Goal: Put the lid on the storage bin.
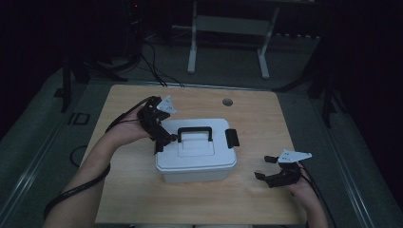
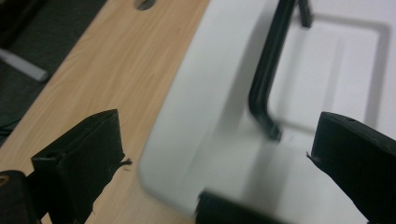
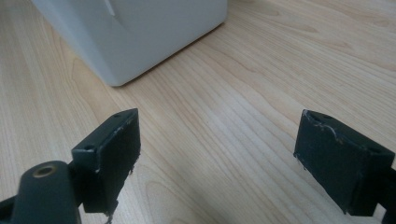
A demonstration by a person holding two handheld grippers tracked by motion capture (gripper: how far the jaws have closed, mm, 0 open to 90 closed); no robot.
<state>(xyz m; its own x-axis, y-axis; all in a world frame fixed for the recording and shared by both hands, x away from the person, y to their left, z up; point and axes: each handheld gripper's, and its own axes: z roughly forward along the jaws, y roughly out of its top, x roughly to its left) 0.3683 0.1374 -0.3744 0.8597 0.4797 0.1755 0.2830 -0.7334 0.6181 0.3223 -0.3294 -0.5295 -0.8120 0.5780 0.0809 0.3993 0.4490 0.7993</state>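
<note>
Dim room, wooden table (image 1: 142, 199) under the high view. One container on it: a white lidded box (image 1: 196, 164), sitting near the middle of the tabletop. Lid (image 1: 197, 147) is on, so contents cannot be seen. A black carry handle (image 1: 195, 132) stands up over the lid's recessed centre. A black latch (image 1: 232, 137) shows on the box's right end.

Left gripper (image 1: 164, 141) is at the box's left end, jaws spread wide, holding nothing. In the left gripper view the left jaw hangs over bare wood beside the box, the right jaw over the lid, with the rounded lid corner (image 2: 187, 154) between them. The handle's near leg (image 2: 264, 84) runs up the lid just ahead of the right jaw; no contact visible. A blurred black edge at the bottom of that view, cannot tell what it is.

Right gripper (image 1: 266, 167) sits low over the table near the front right, apart from the box, jaws wide apart and empty. Its own view shows bare wood grain (image 3: 219, 140) between the jaws and a lower corner of the box (image 3: 135, 32) farther off.

A round hole (image 1: 227, 102) in the tabletop lies behind the box.
</note>
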